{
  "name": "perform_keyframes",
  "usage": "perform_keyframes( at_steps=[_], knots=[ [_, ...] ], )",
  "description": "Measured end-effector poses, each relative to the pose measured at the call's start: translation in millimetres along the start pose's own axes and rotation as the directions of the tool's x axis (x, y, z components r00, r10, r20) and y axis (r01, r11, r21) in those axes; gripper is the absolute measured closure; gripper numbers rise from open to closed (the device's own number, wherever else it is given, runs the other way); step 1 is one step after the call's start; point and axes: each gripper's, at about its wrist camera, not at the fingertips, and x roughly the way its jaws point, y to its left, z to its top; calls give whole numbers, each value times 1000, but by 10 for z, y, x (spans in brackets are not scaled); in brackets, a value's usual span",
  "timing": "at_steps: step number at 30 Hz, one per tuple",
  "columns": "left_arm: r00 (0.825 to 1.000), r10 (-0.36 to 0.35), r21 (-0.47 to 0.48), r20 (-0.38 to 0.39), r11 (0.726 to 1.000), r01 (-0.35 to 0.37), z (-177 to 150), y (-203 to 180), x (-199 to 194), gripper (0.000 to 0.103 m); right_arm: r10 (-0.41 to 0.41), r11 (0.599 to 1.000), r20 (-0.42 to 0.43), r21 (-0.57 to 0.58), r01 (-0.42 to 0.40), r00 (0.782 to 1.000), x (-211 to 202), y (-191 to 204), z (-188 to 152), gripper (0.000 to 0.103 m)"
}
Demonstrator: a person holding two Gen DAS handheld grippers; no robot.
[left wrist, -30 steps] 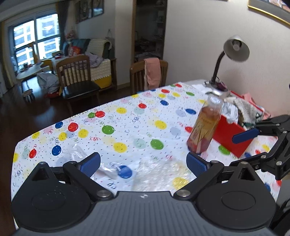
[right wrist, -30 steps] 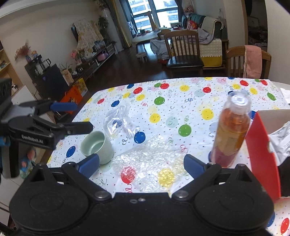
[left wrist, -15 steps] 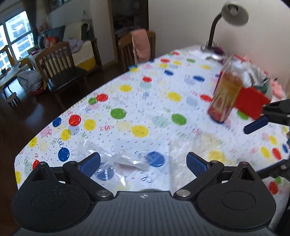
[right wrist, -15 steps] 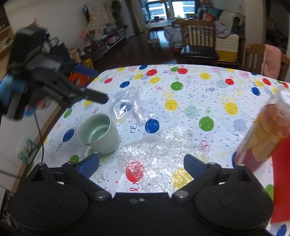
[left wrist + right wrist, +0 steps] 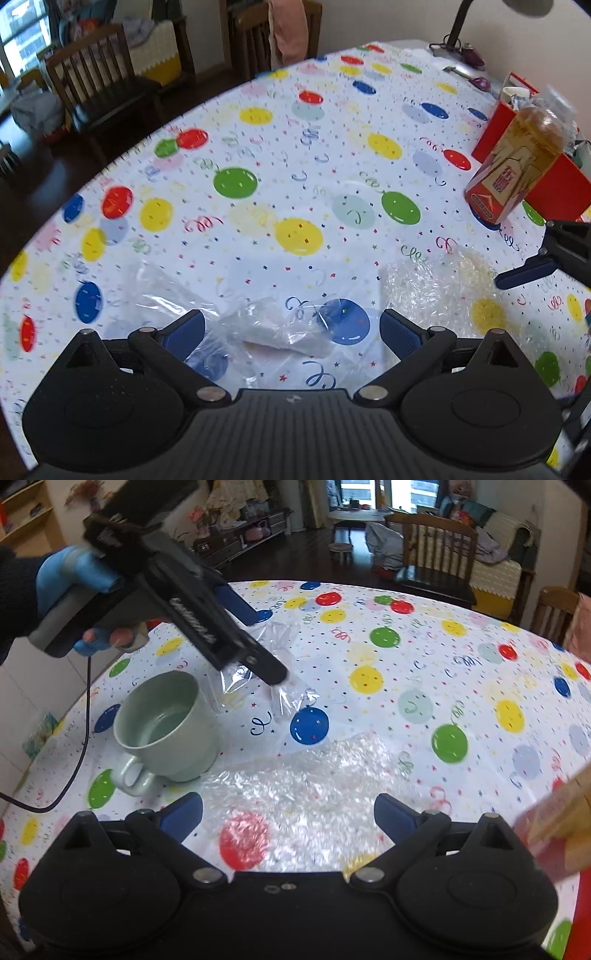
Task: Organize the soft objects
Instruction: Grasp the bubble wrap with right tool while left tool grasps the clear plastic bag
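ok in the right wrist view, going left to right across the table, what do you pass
green mug → clear plastic bag under the left gripper → bubble wrap → drink bottle at the right edge.

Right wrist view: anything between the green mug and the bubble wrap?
Nothing: the green mug stands at the bubble wrap edge; whether they touch is unclear.

Soft daylight from the far windows (image 5: 369, 491); strong fisheye bending at edges (motion blur smears the amber plastic bottle (image 5: 554, 830)).
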Motion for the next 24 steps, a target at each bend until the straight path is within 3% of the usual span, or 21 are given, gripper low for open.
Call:
perform_keyframes(
  at_steps=[8,12,19,24],
  knots=[
    [998,-37,-81,-43,996,34,33,142,284,4,10,998,-19,-66,-11,1000,295,35,35,3],
    [997,-40,-91,-64,995,34,-1,179,360,17,10,997,-27,-76,-12,1000,417,36,32,5],
    [997,-12,-91,-77,996,5,-54,205,412,39,-3,998,-57,-64,0,998,540,-10,-5,24],
    [998,13,-87,-66,996,-19,-66,218,407,53,-23,998,-56,-65,19,998,554,-11,-28,31]
  ],
)
